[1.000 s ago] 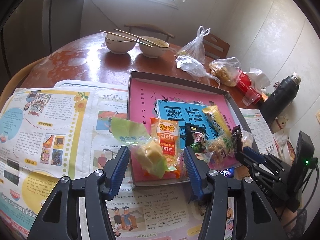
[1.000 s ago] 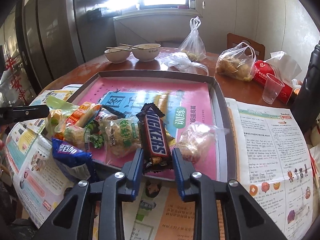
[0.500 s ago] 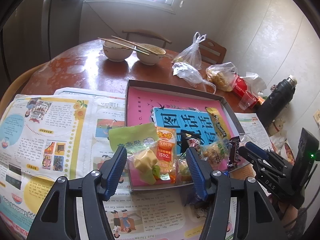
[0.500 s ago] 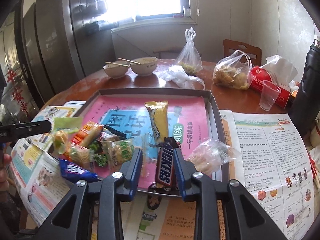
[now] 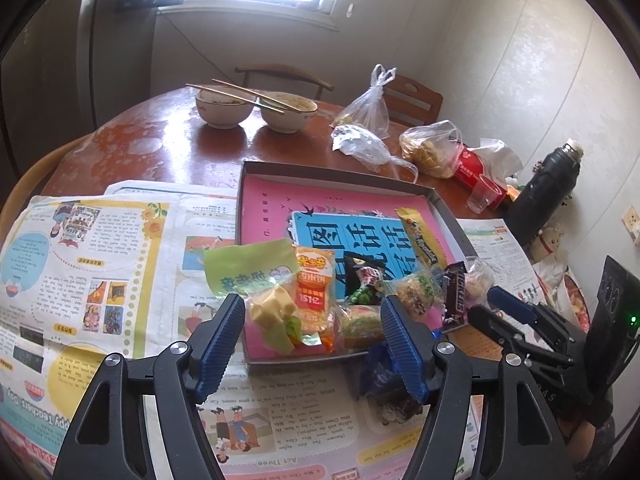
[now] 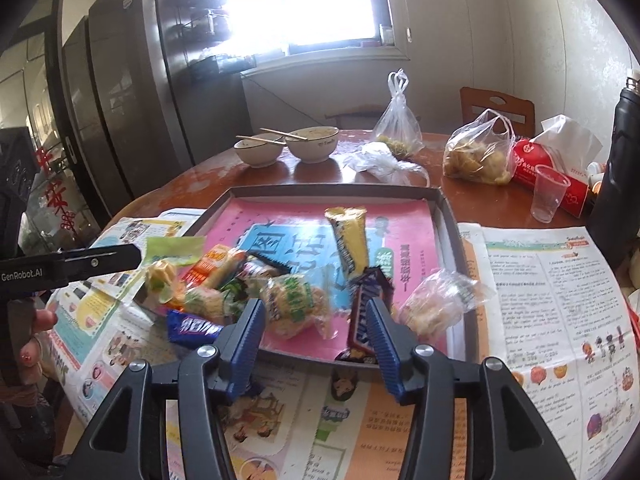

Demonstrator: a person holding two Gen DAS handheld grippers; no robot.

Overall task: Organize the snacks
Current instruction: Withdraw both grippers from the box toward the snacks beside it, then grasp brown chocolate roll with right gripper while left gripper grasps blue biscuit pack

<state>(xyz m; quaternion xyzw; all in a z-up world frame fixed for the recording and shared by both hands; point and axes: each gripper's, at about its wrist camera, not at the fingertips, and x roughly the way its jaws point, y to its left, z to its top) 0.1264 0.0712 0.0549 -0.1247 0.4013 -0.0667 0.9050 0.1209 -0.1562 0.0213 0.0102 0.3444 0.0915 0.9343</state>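
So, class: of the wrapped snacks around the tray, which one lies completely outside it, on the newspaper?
The blue-wrapped snack: it lies on the newspaper by the tray's near left corner. The Snickers bar merely overhangs the front rim; the rest sit inside.

1. Blue snack packet (image 5: 382, 376): mostly behind right finger of left hand-held gripper (image 5: 312, 344), label unreadable.
2. Window (image 6: 320, 0) at 12 o'clock: blown out, nothing visible through it.
3. Black flask (image 6: 616, 184) at 3 o'clock: cut by frame edge in right wrist view.
4. Snickers bar (image 6: 362, 320): lower end overhangs tray rim (image 6: 332, 190), its right edge behind the right hand-held gripper's finger.
5. Newspaper (image 5: 100, 272) print: too small to read.
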